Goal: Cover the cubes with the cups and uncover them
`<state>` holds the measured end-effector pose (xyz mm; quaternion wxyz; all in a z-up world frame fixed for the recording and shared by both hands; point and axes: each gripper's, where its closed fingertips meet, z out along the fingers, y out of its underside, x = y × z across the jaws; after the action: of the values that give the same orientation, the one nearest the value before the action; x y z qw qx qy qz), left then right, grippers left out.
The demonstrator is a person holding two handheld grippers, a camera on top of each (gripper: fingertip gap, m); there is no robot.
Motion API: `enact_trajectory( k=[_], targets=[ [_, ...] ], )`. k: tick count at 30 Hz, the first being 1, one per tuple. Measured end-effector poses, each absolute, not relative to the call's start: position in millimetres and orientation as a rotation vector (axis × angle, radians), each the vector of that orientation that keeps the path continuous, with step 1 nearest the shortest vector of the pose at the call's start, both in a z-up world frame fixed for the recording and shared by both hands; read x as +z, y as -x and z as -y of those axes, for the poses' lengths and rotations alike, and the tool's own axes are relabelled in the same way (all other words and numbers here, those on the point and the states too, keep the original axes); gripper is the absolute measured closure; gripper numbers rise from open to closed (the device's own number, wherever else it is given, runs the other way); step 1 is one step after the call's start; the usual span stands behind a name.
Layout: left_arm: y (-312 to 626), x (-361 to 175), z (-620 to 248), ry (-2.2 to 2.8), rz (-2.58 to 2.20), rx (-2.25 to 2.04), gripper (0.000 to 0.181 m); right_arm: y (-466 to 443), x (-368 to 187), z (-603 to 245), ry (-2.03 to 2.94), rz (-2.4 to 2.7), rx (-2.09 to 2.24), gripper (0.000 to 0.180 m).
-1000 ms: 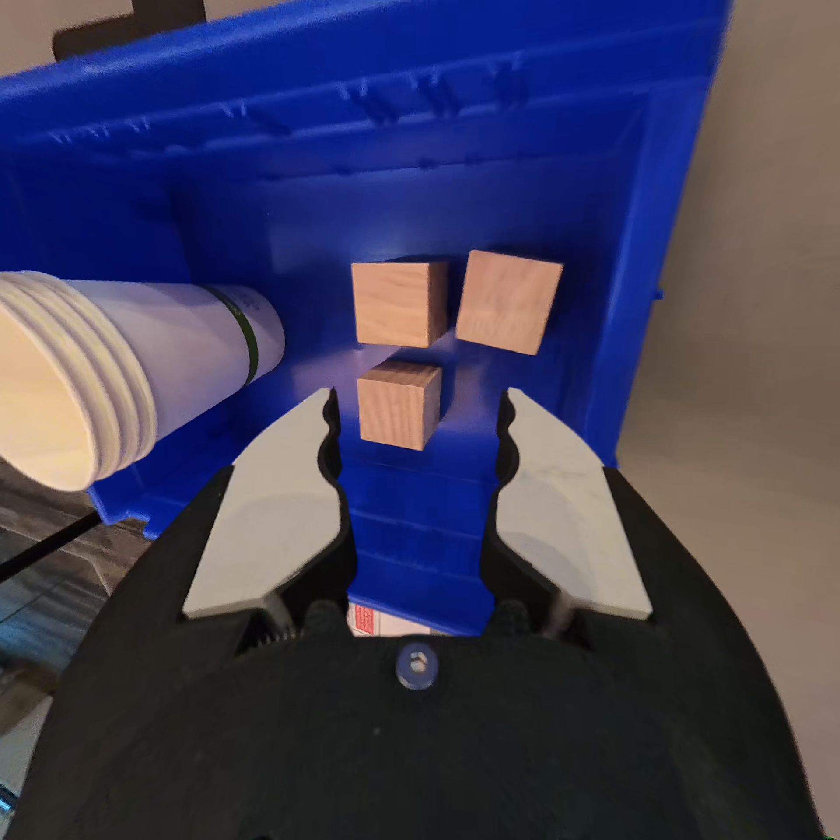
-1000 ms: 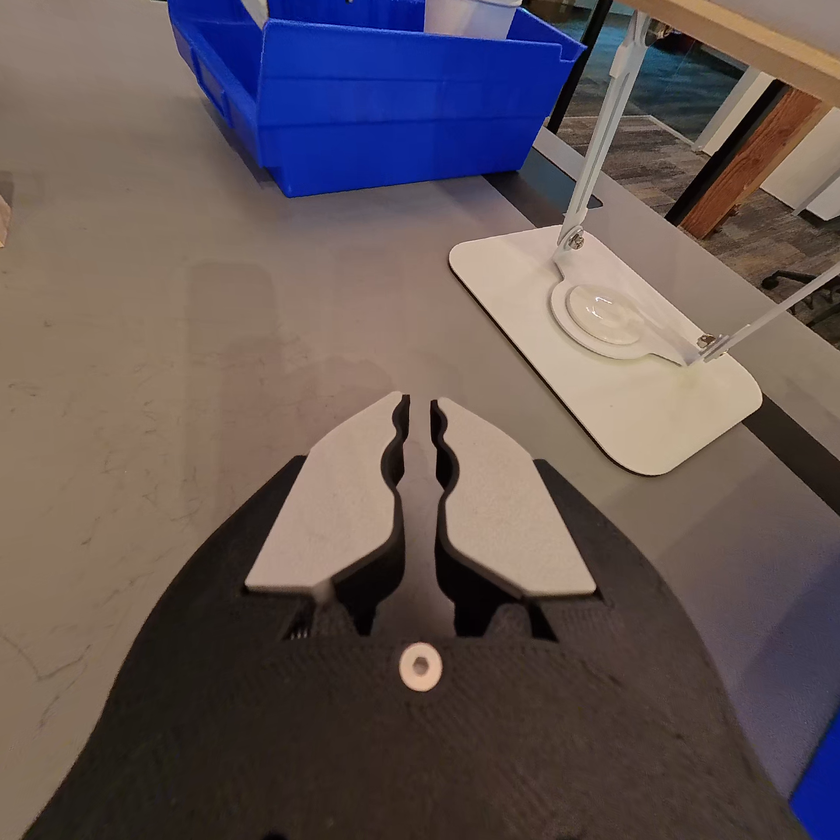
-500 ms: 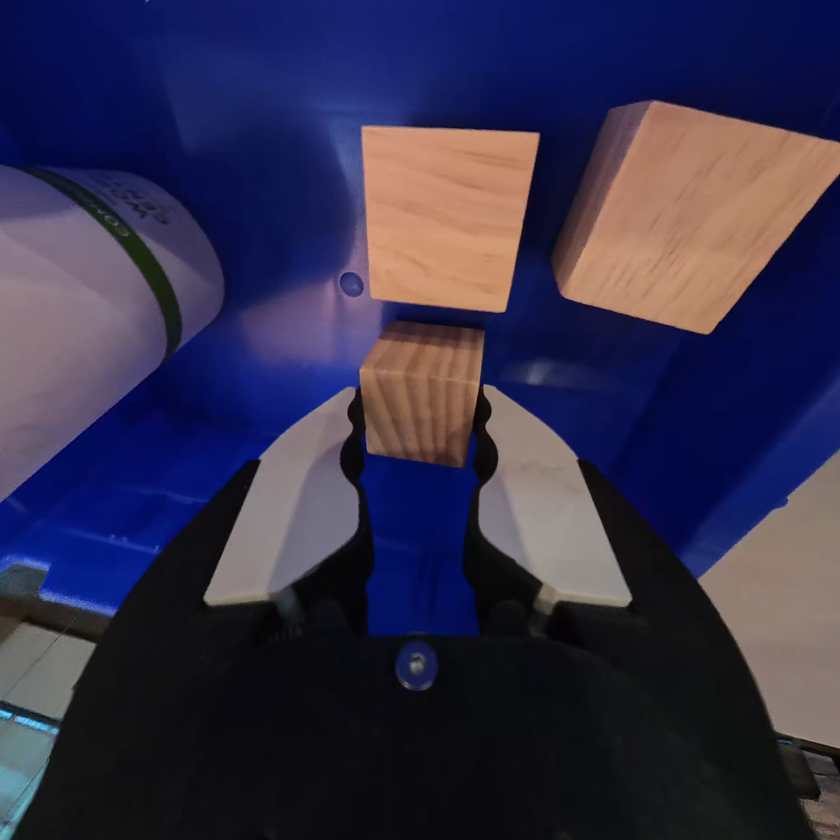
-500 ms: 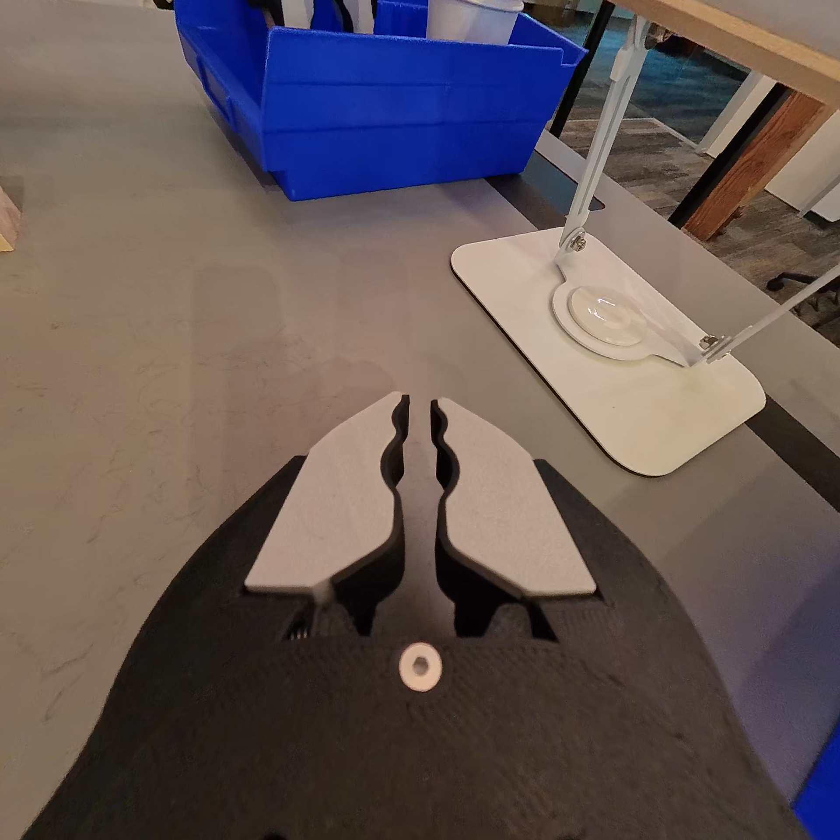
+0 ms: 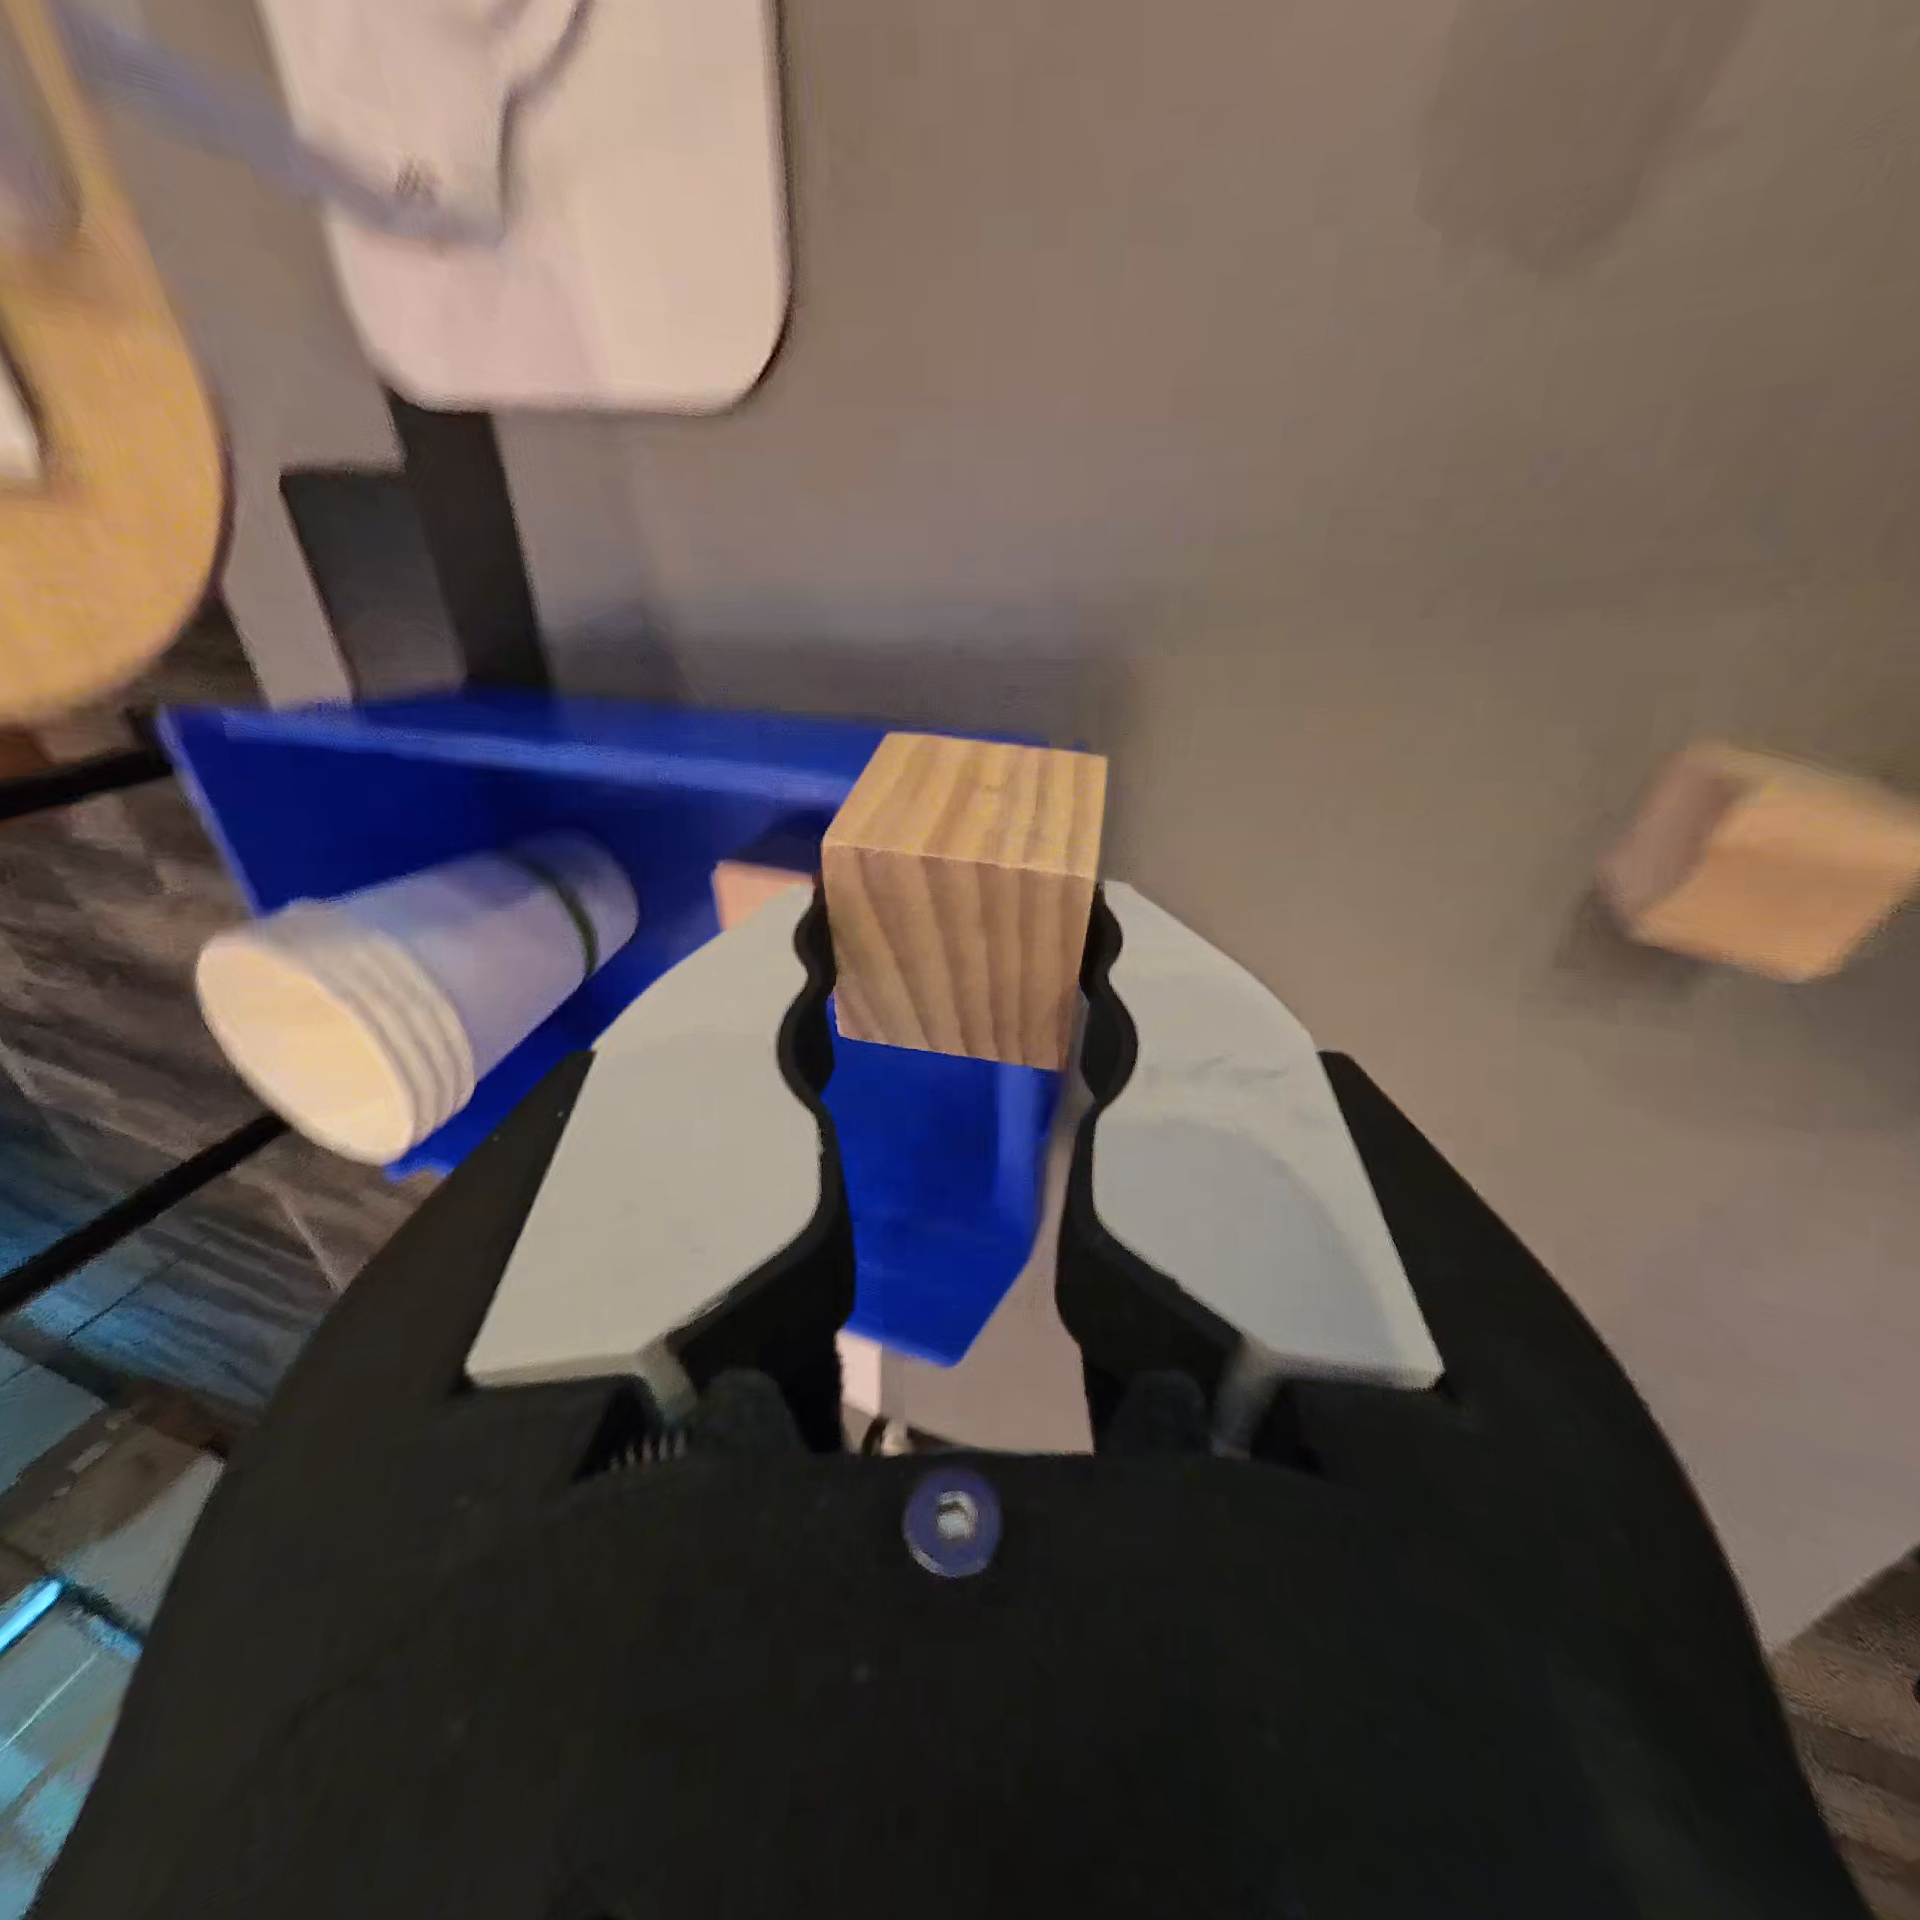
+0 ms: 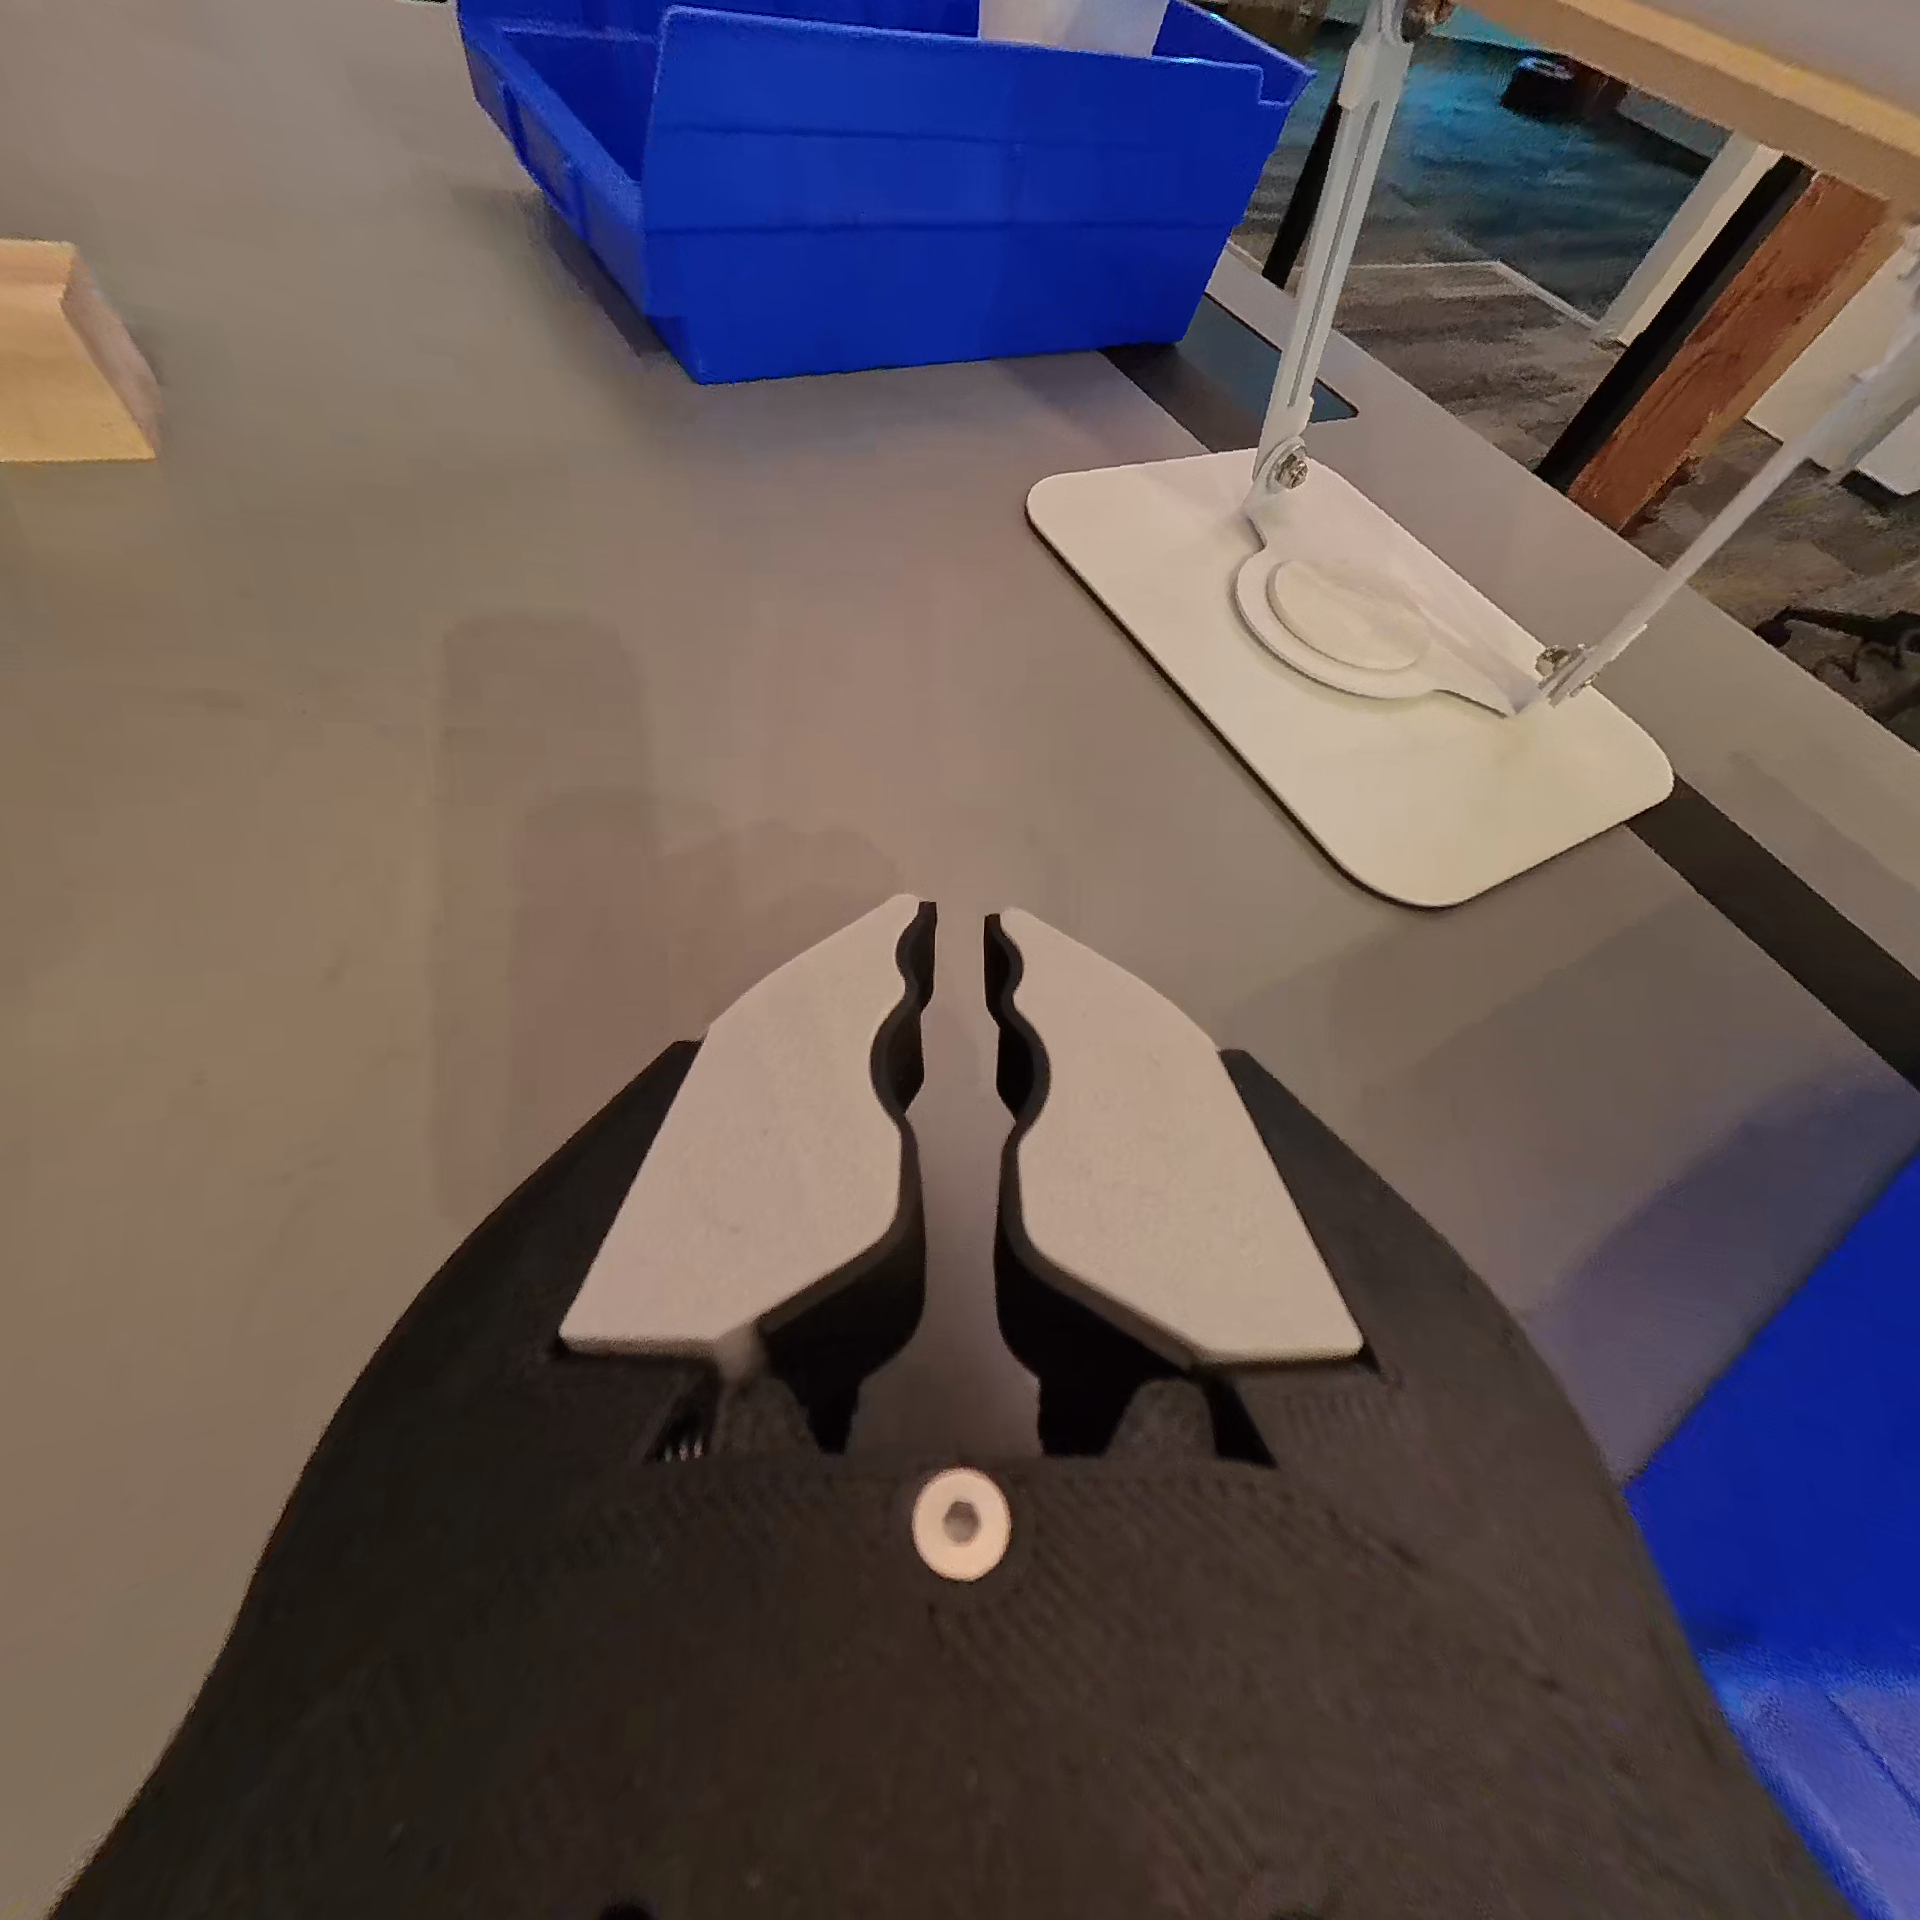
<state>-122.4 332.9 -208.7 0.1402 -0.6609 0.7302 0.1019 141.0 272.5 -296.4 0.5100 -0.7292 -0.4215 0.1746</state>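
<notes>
My left gripper (image 5: pixel 956 935) is shut on a wooden cube (image 5: pixel 961 904) and holds it in the air above the blue bin (image 5: pixel 447 800). A stack of white paper cups (image 5: pixel 416 997) lies on its side in the bin, mouth sticking out over the edge. Part of another cube (image 5: pixel 753 888) shows inside the bin behind my finger. One more cube (image 5: pixel 1756 873) lies on the grey table at the right; it also shows at the left edge of the right wrist view (image 6: pixel 68 353). My right gripper (image 6: pixel 961 914) is shut and empty, low over the table.
The blue bin (image 6: pixel 914 208) stands at the far side of the grey table (image 6: pixel 416 727). A white stand base (image 6: pixel 1351 686) with thin metal arms sits to the right of it, also in the left wrist view (image 5: pixel 561 208). A blue edge (image 6: pixel 1808 1455) shows at lower right.
My left gripper closed on the cube inside the bin, then lifted it up and out, pulling back. My right gripper drifted slightly, bringing the table cube more into view.
</notes>
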Motion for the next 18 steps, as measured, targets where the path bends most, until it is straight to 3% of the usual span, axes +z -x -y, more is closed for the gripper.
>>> enact_trajectory(
  k=[11, 18],
  targets=[
    [-39, -264, -196, 1.898, -2.258, 0.032, 0.135, -181, -297, -253, 1.767, 1.04, 0.476, 0.172],
    [-57, -306, -177, 1.971, -2.307, 0.086, 0.135, -194, -300, -246, 1.769, 1.078, 0.485, 0.171]
  ],
)
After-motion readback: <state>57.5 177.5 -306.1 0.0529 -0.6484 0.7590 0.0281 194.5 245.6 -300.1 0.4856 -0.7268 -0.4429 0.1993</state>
